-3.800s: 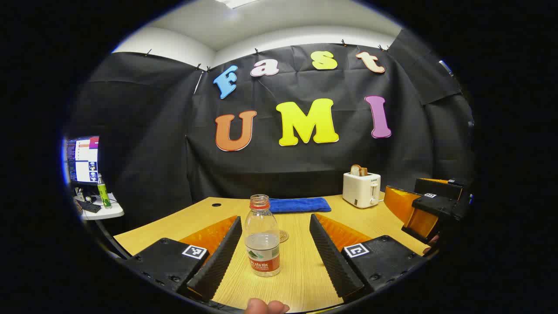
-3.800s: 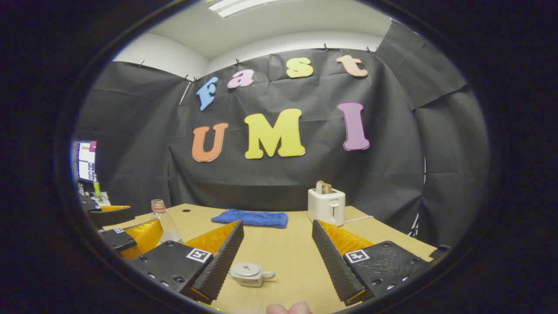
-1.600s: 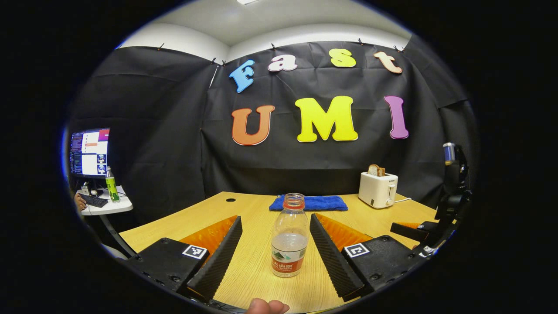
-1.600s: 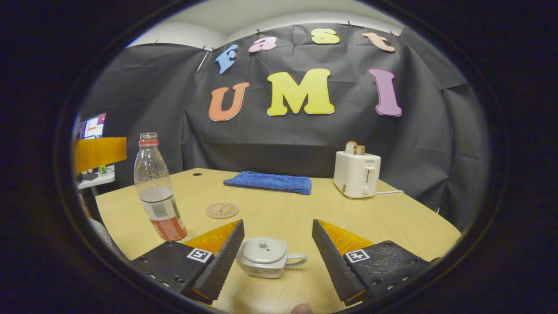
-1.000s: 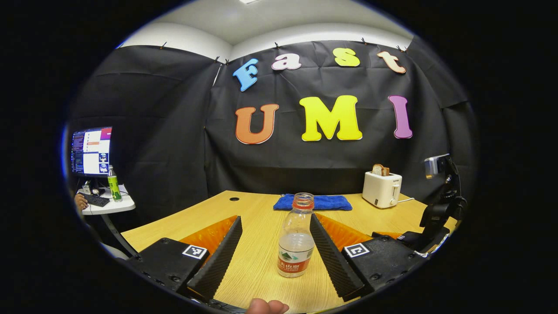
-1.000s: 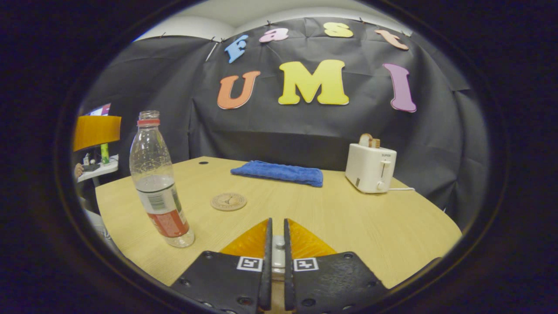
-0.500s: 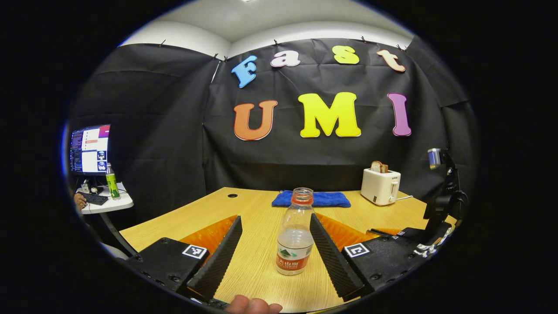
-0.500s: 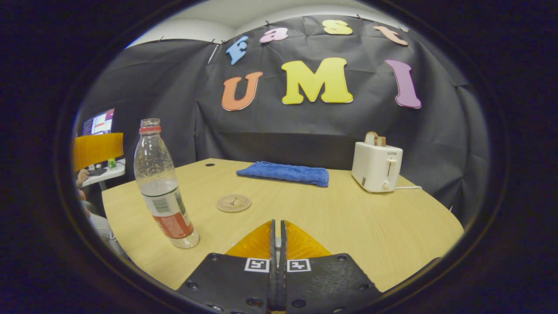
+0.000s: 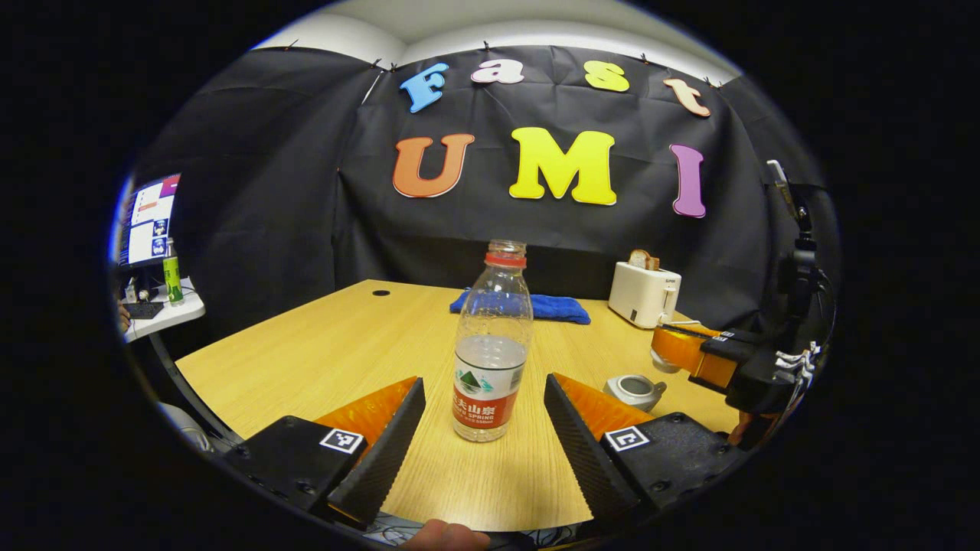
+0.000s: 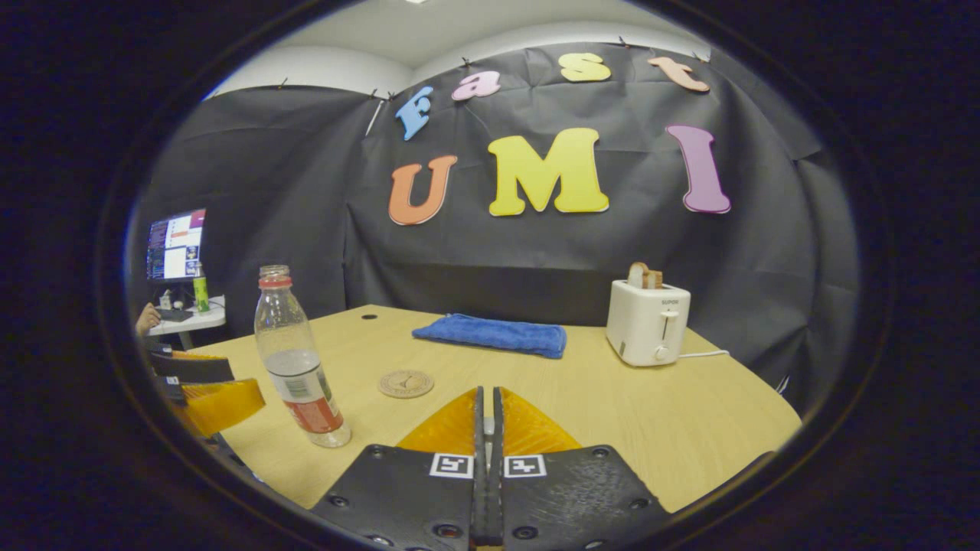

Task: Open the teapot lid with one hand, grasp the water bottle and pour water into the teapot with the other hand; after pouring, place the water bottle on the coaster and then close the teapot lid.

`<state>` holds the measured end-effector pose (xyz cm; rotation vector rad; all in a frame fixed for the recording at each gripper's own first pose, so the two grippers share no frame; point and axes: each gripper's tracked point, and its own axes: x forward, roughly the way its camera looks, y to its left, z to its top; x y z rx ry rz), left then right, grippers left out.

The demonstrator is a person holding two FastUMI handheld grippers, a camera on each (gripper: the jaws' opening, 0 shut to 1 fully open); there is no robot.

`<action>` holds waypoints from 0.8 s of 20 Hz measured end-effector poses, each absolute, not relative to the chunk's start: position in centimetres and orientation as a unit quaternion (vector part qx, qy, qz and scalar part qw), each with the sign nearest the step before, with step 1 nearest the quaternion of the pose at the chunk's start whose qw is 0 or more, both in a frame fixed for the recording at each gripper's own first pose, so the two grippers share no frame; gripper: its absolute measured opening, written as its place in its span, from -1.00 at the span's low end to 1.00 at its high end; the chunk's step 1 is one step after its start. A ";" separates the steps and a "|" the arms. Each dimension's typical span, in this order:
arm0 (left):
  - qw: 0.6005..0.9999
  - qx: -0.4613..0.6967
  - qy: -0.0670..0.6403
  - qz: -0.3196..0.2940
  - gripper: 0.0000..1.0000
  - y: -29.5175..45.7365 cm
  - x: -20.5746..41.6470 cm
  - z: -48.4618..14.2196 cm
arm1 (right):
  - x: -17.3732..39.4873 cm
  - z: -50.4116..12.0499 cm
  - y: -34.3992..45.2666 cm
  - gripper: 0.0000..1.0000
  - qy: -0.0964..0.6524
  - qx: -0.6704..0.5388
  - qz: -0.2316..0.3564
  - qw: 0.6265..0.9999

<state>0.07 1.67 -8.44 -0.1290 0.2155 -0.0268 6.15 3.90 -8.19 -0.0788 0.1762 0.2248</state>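
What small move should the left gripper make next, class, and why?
Probably ease forward and close on the water bottle. The left gripper is open, the bottle standing upright just ahead of its fingers, untouched. The right gripper already holds the lid above the open teapot.

Your left tool (image 9: 484, 436) stands spread at bottom centre, fingers either side of the upright water bottle (image 9: 491, 343), not touching it. At right, the open teapot (image 9: 635, 389) sits on the tabletop (image 9: 337, 348); your right tool (image 9: 677, 346) hovers above it.
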 end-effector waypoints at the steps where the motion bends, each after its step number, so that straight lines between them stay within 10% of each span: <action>1: 0.992 -0.061 0.110 -0.014 0.96 1.5 0.4 -8.9 | 5.8 -8.1 3.5 -1.00 0.087 -0.041 0.110 0.989; 16: 0.989 -0.030 0.143 -0.022 0.88 1.4 4.9 -13.0 | 3.5 -8.6 -1.8 -1.00 0.099 -0.046 0.072 0.991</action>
